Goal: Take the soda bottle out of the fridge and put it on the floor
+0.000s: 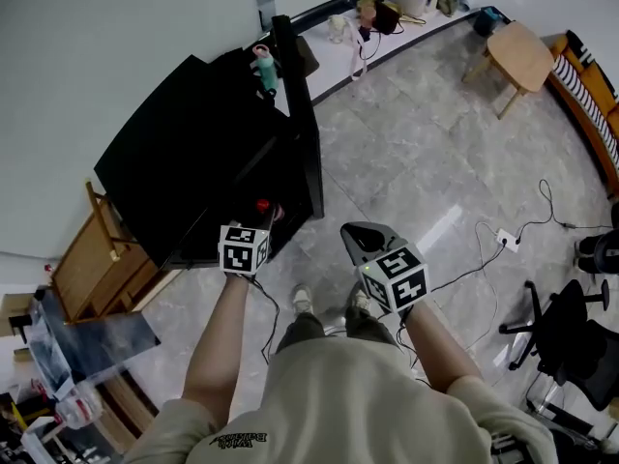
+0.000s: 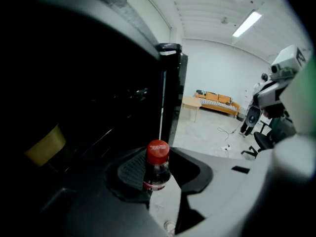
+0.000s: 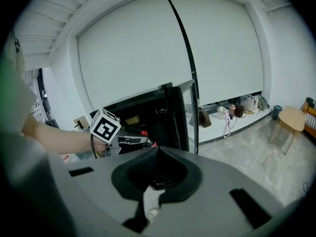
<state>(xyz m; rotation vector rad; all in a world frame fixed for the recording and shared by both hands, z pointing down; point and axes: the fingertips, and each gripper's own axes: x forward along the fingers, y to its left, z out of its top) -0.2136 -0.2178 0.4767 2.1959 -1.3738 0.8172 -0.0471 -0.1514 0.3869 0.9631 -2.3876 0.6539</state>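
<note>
The soda bottle (image 2: 157,169) has a red cap and a dark fill. It stands upright between the jaws of my left gripper (image 2: 159,176), which is shut on its neck and shoulder. In the head view the red cap of the bottle (image 1: 262,204) shows at my left gripper (image 1: 264,213), right at the front of the open black fridge (image 1: 193,162). The fridge door (image 1: 296,95) stands wide open. My right gripper (image 1: 358,232) hangs beside it over the floor, shut and empty; its jaw tips meet (image 3: 160,150). The right gripper view shows the left gripper (image 3: 134,141) at the fridge's mouth.
A teal bottle (image 1: 264,69) stands on top of the fridge. A wooden rack (image 1: 92,259) is to its left. A power strip with cables (image 1: 505,238) lies on the marble floor, near a black office chair (image 1: 571,336). A wooden stool (image 1: 519,54) stands far right.
</note>
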